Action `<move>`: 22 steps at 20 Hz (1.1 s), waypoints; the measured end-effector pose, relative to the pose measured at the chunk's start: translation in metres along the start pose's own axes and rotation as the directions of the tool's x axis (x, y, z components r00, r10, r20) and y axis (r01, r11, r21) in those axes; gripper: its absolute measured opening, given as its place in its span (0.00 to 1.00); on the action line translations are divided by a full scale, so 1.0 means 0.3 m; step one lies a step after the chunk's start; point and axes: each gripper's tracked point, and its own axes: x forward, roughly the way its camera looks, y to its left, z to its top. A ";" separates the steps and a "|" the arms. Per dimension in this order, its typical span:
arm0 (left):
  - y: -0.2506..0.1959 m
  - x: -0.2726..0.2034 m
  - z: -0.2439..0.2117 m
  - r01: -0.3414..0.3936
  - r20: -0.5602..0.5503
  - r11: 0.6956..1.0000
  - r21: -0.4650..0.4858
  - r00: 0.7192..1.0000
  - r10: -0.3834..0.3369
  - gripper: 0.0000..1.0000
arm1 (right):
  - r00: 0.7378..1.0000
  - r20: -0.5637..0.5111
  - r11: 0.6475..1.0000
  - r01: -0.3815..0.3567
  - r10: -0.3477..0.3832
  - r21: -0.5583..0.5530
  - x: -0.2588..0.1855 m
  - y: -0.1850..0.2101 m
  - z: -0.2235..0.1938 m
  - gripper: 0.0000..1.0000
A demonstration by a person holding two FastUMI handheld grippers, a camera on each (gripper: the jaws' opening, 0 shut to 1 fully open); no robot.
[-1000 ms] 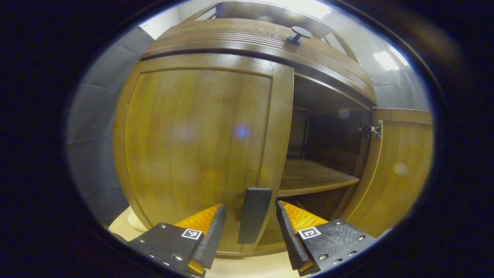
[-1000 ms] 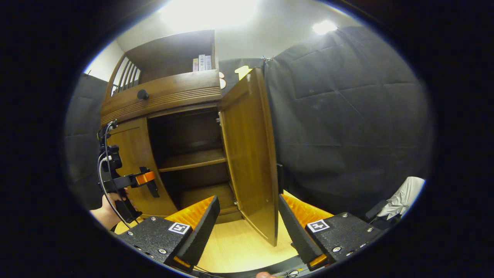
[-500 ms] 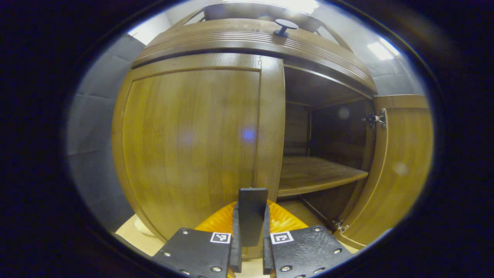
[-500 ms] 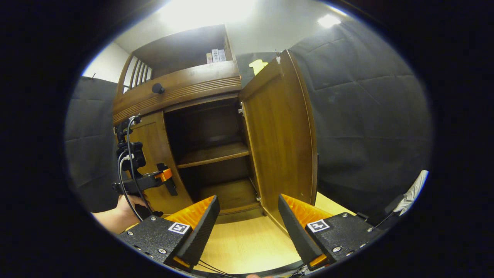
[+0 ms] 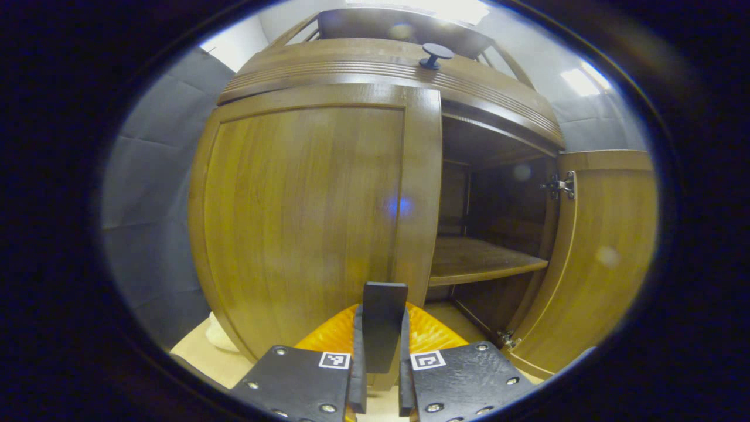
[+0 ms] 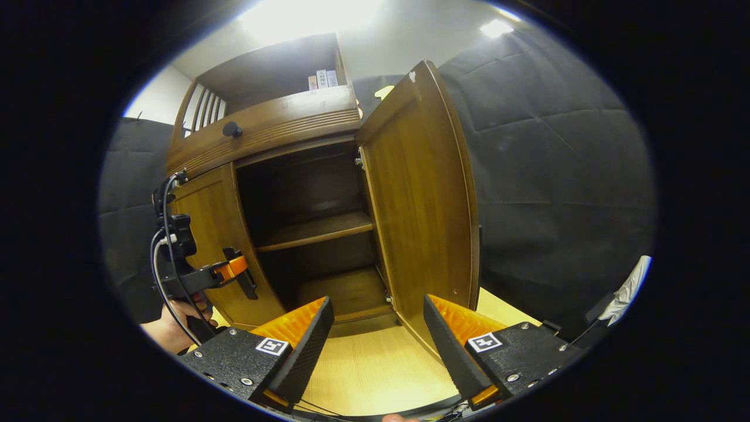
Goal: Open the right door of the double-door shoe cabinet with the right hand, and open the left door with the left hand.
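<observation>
The shoe cabinet (image 6: 275, 132) stands with its right door (image 6: 425, 199) swung wide at three o'clock, shelf (image 6: 313, 230) bared. The left door (image 5: 304, 217) sits flush at nine o'clock. At six o'clock in the left gripper view, the left gripper (image 5: 379, 381) is clamped on the door's dark handle (image 5: 382, 328), both fingers pressing. The right gripper (image 6: 378, 346) hangs spread apart, holding nothing, over the pale floor (image 6: 375, 375).

Pale wood floor (image 6: 375, 369), bright ceiling light (image 6: 310, 14)
</observation>
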 end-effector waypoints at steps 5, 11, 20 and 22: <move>-0.004 -0.015 0.001 0.019 0.019 1.000 0.000 1.000 -0.019 0.23 | 1.000 -0.013 1.000 0.000 0.000 -0.001 -0.013 0.022 -0.016 0.92; 0.001 -0.028 0.006 0.040 0.034 0.999 -0.010 0.999 -0.040 0.19 | 1.000 -0.028 1.000 0.003 -0.003 0.016 -0.003 0.039 -0.028 0.95; 0.020 -0.033 -0.013 0.039 0.049 0.998 -0.044 0.998 -0.037 0.29 | 1.000 -0.011 0.999 -0.028 0.028 -0.020 0.035 0.085 0.000 0.92; 0.019 -0.035 -0.012 0.029 0.051 0.999 -0.044 0.998 -0.026 0.29 | 0.999 -0.017 0.999 -0.034 0.033 -0.018 0.042 0.089 -0.006 0.92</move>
